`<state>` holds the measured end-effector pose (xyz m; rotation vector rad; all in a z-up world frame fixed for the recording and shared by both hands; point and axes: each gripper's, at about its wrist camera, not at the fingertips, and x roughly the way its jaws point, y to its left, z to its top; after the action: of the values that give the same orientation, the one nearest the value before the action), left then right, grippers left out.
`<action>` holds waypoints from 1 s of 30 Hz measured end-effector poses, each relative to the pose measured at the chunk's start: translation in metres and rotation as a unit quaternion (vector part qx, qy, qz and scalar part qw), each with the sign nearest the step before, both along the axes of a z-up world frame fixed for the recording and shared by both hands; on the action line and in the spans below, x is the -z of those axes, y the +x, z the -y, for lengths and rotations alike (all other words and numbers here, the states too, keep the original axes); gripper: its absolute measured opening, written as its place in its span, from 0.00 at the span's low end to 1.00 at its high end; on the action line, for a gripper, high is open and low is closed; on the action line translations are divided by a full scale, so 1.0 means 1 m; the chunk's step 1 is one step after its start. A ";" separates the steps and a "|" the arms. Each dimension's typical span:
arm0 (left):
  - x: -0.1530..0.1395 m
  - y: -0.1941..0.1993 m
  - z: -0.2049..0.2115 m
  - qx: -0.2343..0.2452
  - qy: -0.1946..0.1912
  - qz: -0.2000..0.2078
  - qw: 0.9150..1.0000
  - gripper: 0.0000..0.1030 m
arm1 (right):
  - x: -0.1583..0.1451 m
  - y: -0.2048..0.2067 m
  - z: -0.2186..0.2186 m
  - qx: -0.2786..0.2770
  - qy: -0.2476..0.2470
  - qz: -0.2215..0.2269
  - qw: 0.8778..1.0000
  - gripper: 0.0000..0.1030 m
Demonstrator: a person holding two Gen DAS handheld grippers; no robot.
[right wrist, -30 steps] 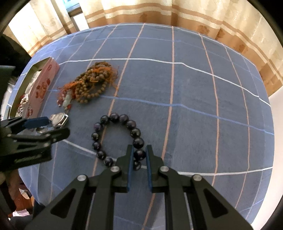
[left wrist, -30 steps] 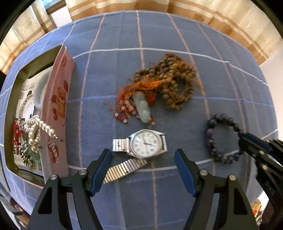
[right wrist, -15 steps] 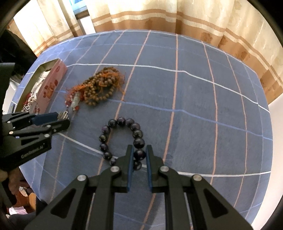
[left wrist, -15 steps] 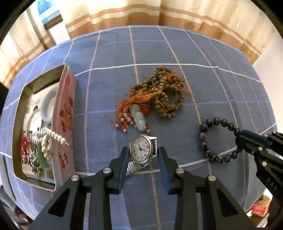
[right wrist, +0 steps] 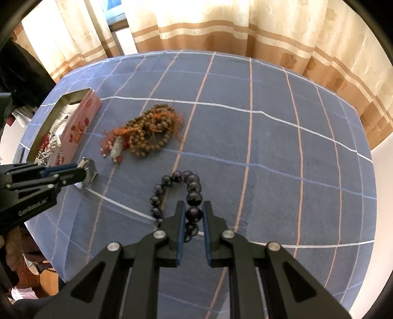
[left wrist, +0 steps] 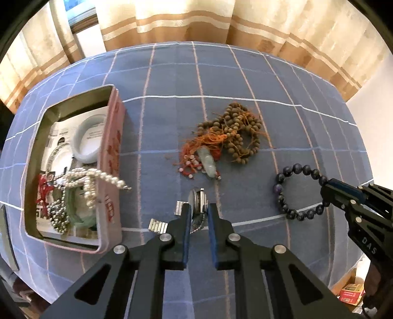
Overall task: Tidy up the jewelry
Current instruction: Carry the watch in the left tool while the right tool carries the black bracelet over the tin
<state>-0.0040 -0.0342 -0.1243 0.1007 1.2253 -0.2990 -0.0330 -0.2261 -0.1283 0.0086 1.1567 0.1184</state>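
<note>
My left gripper point(left wrist: 198, 211) is shut on a silver wristwatch point(left wrist: 196, 202), held on edge above the blue checked cloth, its metal band point(left wrist: 158, 225) hanging left. It also shows in the right wrist view point(right wrist: 87, 170). My right gripper point(right wrist: 192, 211) is shut on a dark purple bead bracelet point(right wrist: 194, 196), lifted off the cloth; the bracelet also shows in the left wrist view point(left wrist: 292, 193). A brown bead necklace with orange cord point(left wrist: 233, 132) and a pale jade pendant point(left wrist: 207, 162) lie on the cloth mid-table.
A pink tin box point(left wrist: 111, 152) stands open at the left, holding a pearl string point(left wrist: 98, 176), a pale bangle point(left wrist: 88, 142) and other jewelry. Striped curtains point(left wrist: 196, 22) hang behind the round table. The table edge point(right wrist: 373, 157) drops off at the right.
My left gripper closed on the watch and lifted it, turning it on edge. My right gripper, shut throughout, raised the purple bracelet off the cloth. Both cameras rose and pulled back.
</note>
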 end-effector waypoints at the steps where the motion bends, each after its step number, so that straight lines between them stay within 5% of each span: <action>1: -0.002 -0.001 -0.001 -0.001 -0.002 0.001 1.000 0.12 | -0.002 0.000 -0.001 -0.001 0.001 0.002 1.000 0.15; 30: -0.110 0.018 -0.095 -0.062 -0.039 0.100 0.992 0.11 | -0.090 0.035 -0.106 -0.085 0.032 0.085 0.992 0.15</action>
<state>0.0138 0.0607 -0.0142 -0.0124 1.0158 -0.2229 0.0024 -0.1199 -0.0384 -0.0419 0.9826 0.3018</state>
